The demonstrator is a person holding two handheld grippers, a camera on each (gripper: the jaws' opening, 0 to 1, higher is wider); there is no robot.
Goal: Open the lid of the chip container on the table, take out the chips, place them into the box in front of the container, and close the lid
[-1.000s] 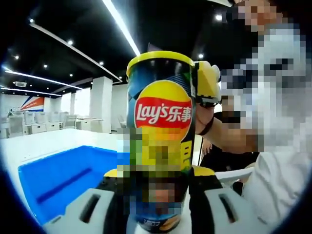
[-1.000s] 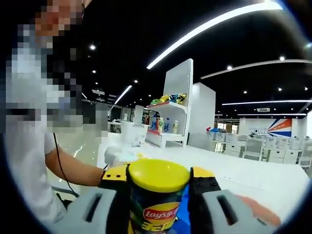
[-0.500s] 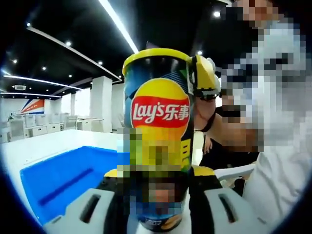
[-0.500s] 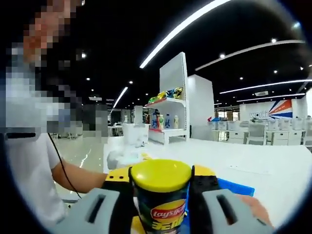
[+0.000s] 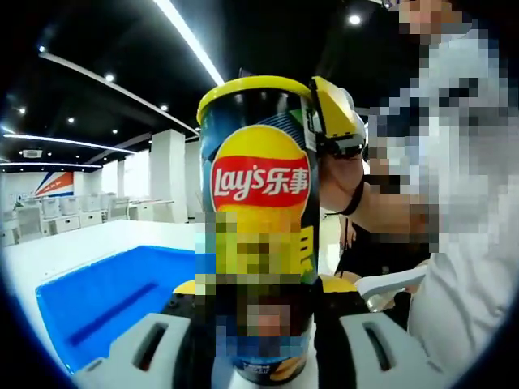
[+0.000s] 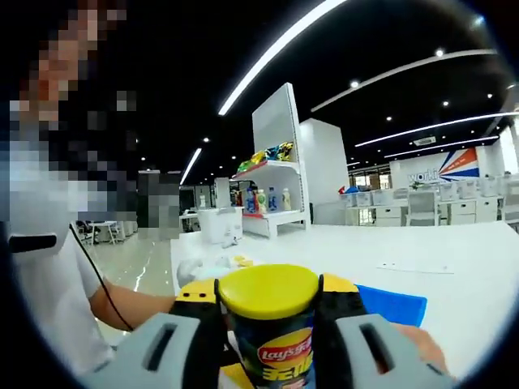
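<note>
My left gripper point(image 5: 259, 324) clamps the chip container's point(image 5: 258, 203) base upright beside the blue box point(image 5: 105, 296), right gripper point(image 6: 268, 324) closed around the lid point(image 6: 269, 290); an off-axis pull could tip chips out.

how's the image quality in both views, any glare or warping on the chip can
Left gripper view: the chip can is sharp and evenly lit, its sides bulged by the fisheye, ceiling light strips bent into arcs. Right gripper view: the yellow lid is crisp with soft sheen, the white table bright, nearly washed out.
</note>
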